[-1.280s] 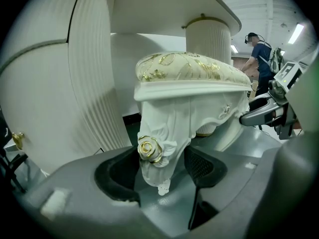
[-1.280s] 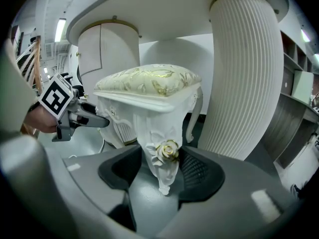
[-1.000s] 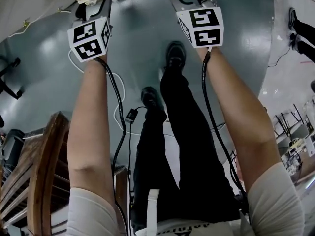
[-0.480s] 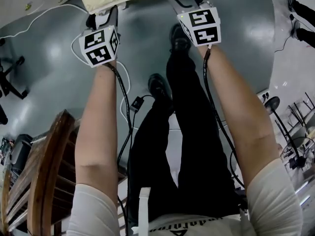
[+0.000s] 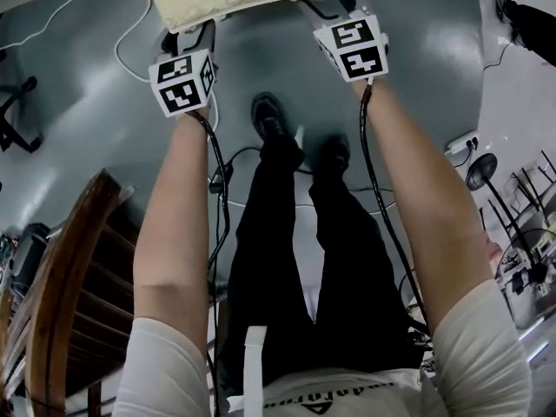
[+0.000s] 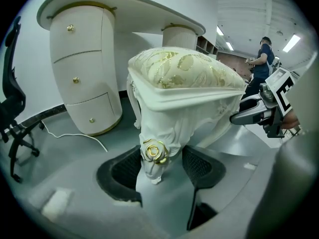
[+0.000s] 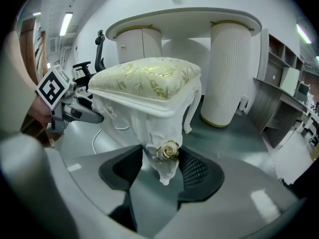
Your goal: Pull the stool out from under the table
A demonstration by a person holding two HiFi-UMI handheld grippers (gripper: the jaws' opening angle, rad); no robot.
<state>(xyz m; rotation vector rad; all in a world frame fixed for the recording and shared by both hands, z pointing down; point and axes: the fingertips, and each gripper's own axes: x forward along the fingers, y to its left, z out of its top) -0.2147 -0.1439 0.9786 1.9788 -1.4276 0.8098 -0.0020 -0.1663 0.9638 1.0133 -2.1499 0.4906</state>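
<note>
Looming behind stool (image 6: 185,76), unseen overhead: table (image 6: 84,44)

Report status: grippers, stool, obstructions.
Left gripper clamped on one leg of the stool, jaws just closing slightly. Right gripper clamped on another leg. Stool out in front of the table. Wooden chair close at left.

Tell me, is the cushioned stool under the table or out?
Out: the white cushioned stool sits clear of the white curved table, floor between.
</note>
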